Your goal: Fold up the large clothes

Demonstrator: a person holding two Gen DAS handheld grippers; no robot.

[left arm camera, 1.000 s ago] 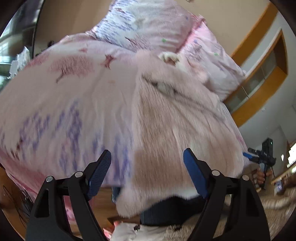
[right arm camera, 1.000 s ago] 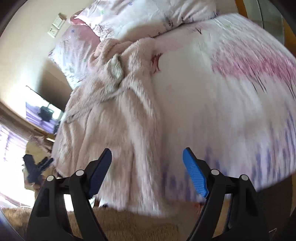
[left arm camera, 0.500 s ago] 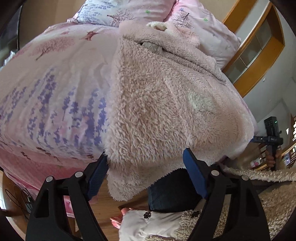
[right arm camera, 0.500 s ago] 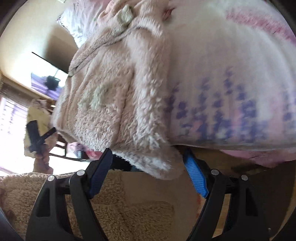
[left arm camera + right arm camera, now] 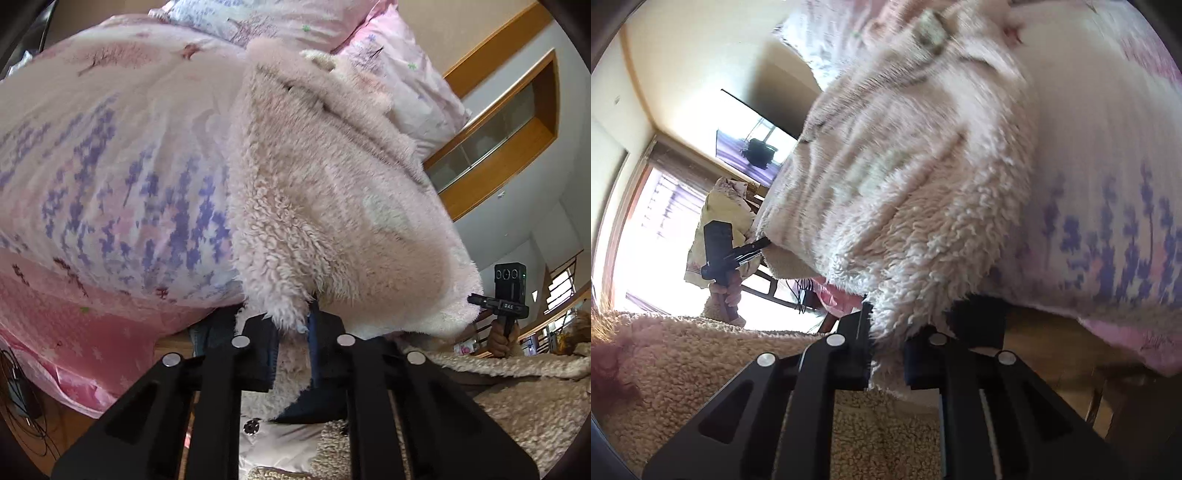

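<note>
- Fleece, pale pink: one fluffy garment [image 5: 332,206] lies spread lengthwise on the bed [image 5: 92,177], its hem hanging over the near edge (left wrist view).
- The left gripper [image 5: 293,332] has its jaws just closed and now pinches one corner of that hem; fleece is bunched between the blue pads.
- Same view: the right gripper [image 5: 480,300] shows far off at the hem's other corner, its tip in the fleece, a hand [image 5: 500,338] on its handle.
- Count here: one garment, two pillows [image 5: 295,22] at the head of the bed, two grippers.
- Right wrist view (blurred toward the top): the garment [image 5: 923,177] fills the centre, the printed bedcover [image 5: 1108,206] beside it.
- The right gripper [image 5: 886,336] has also just clamped down, hem fleece squeezed between its jaws.
- The left gripper [image 5: 753,246] shows small at the far corner, tip touching the hem.
- Progress, my read: early. Both hem corners are secured; no fold is visible yet, and the garment lies at full length.
- Left to do (judgement): carry the hem toward the collar, then further folds to make it compact.
</note>
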